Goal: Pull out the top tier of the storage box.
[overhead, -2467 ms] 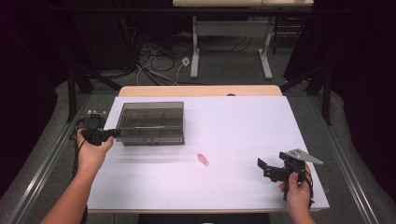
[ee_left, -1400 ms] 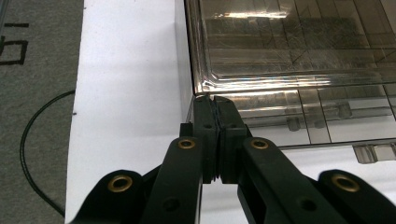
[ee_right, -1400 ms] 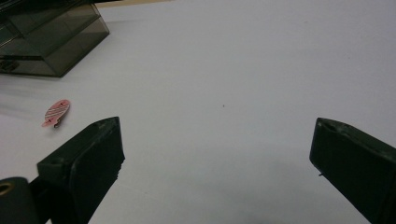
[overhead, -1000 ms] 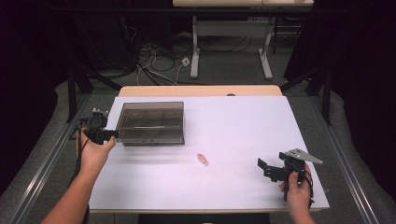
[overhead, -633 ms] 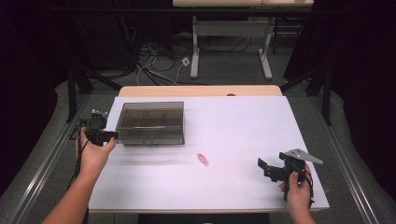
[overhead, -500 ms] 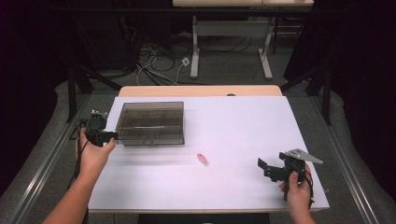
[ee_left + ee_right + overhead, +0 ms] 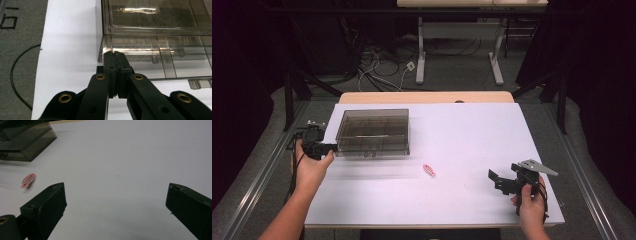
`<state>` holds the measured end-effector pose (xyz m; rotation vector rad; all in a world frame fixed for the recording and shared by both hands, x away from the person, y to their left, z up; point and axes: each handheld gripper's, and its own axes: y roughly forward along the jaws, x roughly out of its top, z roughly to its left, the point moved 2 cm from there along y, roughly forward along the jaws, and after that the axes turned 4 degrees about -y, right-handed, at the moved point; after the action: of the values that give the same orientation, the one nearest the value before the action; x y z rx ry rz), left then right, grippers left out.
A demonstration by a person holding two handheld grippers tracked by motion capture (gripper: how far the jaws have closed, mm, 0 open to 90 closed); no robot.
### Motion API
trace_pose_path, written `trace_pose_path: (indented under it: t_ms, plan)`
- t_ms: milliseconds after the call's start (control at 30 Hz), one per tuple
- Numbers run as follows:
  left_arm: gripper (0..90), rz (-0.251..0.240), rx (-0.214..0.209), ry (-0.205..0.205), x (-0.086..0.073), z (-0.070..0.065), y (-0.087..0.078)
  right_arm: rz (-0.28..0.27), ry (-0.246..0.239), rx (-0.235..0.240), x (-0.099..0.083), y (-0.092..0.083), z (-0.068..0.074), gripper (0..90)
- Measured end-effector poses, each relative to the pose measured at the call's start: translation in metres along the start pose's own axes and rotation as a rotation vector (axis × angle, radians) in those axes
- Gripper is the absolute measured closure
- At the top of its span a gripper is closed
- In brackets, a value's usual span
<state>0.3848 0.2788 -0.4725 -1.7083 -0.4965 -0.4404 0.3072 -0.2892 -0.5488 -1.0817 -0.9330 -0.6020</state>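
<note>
A: Floor (image 7: 452, 82): grey carpet, dim. Room dark at both sides.

B: Table (image 7: 472, 130): white top, a wood edge along the far side. Metal rails (image 7: 257, 180) flank it left and right.

A: Beyond it, a desk (image 7: 472, 3), pale top, on white legs (image 7: 420, 55).

B: Cables (image 7: 377, 65) tangled on the carpet left of those legs, with a white plug (image 7: 411, 65) among them.

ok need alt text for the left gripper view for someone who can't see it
The left gripper, its two black jaws shut together, has its tips at the near left corner of a smoky clear plastic compartment box; whether they touch it is unclear. The box sits with its lid down on a white table cover, with grey floor and a black cable beyond the cover's left edge.
</note>
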Motion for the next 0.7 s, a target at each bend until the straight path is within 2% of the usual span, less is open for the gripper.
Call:
trace_pose_path:
  t_ms: [200, 233, 400, 433, 700]
  plan:
    - [89.3, 0.003, -0.003, -0.002, -0.0033, 0.0002, -0.0023, -0.001, -0.002, -0.007, 0.0003, -0.0014, -0.0007, 2.7]
    - [89.3, -0.005, -0.003, 0.001, -0.0036, 0.0005, -0.0021, 0.017, -0.007, -0.009, 0.0003, -0.0024, -0.001, 2.7]
    - [89.3, -0.003, -0.006, -0.001, -0.0059, 0.0004, -0.0037, -0.015, 0.002, -0.008, 0.0, -0.0003, 0.0001, 2.7]
    - [89.2, -0.005, -0.008, -0.001, -0.0062, 0.0004, -0.0037, -0.002, -0.001, -0.002, 0.0, -0.0012, -0.0002, 2.7]
    - [89.3, -0.003, -0.008, 0.0, -0.0091, 0.0009, -0.0058, -0.002, -0.001, -0.003, -0.0001, -0.0011, -0.0003, 2.7]
